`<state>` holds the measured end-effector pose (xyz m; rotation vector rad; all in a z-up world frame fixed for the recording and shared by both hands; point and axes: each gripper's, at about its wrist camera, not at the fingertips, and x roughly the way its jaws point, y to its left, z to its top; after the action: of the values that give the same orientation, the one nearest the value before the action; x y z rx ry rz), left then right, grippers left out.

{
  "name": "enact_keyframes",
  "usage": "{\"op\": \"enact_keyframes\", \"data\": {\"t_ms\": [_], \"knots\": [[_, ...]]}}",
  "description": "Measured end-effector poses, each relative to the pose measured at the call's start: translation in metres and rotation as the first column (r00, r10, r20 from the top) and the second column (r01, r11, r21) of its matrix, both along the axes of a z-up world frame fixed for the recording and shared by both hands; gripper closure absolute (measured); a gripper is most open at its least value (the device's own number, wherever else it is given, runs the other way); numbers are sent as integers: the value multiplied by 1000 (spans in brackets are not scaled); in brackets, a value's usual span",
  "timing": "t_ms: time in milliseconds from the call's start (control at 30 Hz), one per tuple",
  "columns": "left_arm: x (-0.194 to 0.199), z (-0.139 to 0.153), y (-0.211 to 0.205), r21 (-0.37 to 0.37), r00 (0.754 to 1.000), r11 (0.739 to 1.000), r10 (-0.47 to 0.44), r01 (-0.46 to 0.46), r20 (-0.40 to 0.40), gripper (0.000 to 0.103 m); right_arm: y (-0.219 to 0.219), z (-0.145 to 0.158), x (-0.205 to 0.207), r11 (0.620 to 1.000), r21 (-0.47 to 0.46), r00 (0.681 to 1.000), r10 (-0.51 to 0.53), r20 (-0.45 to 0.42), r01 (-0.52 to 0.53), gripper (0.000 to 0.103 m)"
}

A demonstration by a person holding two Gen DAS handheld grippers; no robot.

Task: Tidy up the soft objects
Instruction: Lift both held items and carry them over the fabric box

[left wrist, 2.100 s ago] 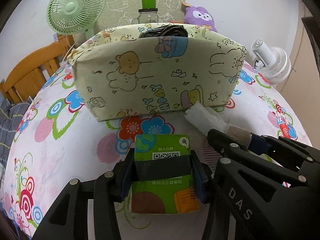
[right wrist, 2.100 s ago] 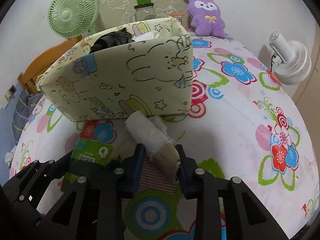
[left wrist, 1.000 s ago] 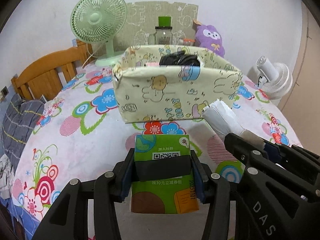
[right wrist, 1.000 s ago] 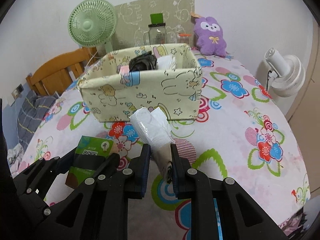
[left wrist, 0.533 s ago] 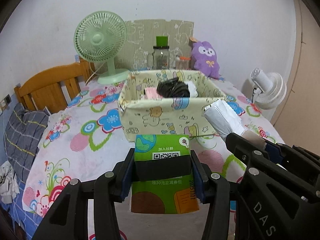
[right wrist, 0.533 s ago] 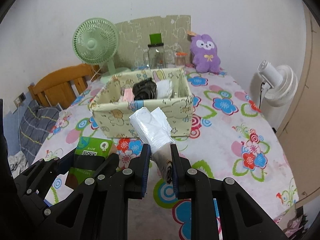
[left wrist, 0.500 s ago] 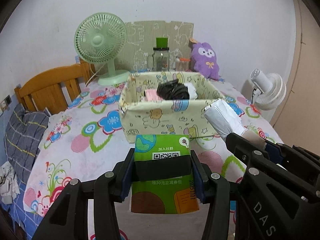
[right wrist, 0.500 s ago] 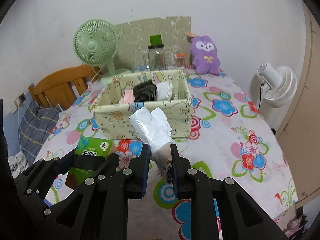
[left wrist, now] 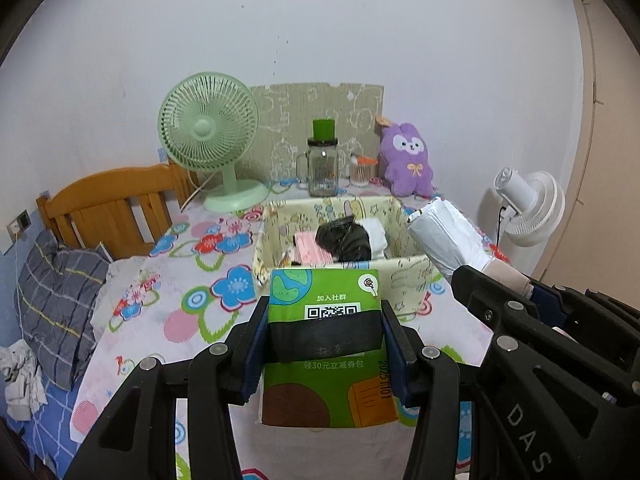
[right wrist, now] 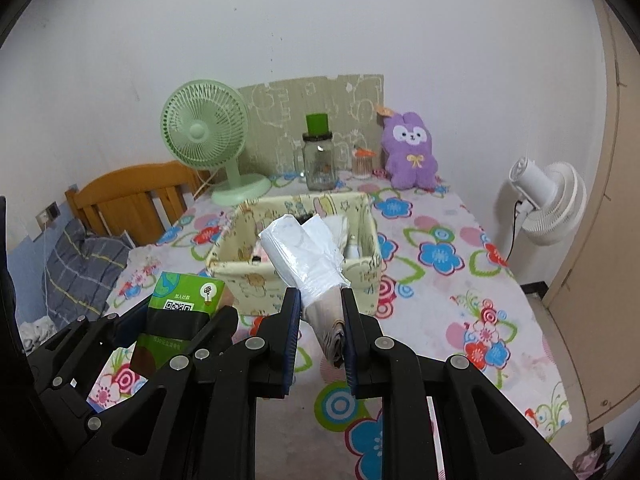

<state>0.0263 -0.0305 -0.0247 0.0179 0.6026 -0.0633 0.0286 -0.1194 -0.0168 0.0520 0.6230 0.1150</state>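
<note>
My left gripper (left wrist: pixel 325 330) is shut on a green tissue pack (left wrist: pixel 324 300) with a QR code, held in the air above the flowered table. The pack also shows in the right wrist view (right wrist: pixel 176 308). My right gripper (right wrist: pixel 320 312) is shut on a white plastic-wrapped roll (right wrist: pixel 304 248) with a beige end; the roll also shows in the left wrist view (left wrist: pixel 448 236). A cream cartoon-print fabric box (left wrist: pixel 404 272) stands on the table ahead and below, holding a black bundle (left wrist: pixel 344 236), a pink item (left wrist: pixel 310 250) and a white item (left wrist: pixel 378 234).
A green fan (left wrist: pixel 208 128), a glass jar with green lid (left wrist: pixel 322 168) and a purple plush (left wrist: pixel 406 160) stand at the table's far edge by the wall. A white fan (left wrist: pixel 528 208) is right of the table. A wooden chair (left wrist: pixel 112 212) and grey pillow (left wrist: pixel 56 300) are left.
Both grippers have risen and drawn back from the box with their loads, so the box now looks smaller and its inside shows. Both grips are unchanged.
</note>
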Motion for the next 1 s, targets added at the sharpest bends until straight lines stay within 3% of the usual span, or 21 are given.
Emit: {"op": "enact_keyframes", "data": {"t_ms": [367,1000], "knots": [[6,23,1,-6,998,1000,-15,15,57,52,1,26,2,1000,-7,998,-9,59,10,81],[51,28,7,-13,999,1000,-1,2,47,51,7,34,50,1000,-1,998,7,56,-7,81]]}}
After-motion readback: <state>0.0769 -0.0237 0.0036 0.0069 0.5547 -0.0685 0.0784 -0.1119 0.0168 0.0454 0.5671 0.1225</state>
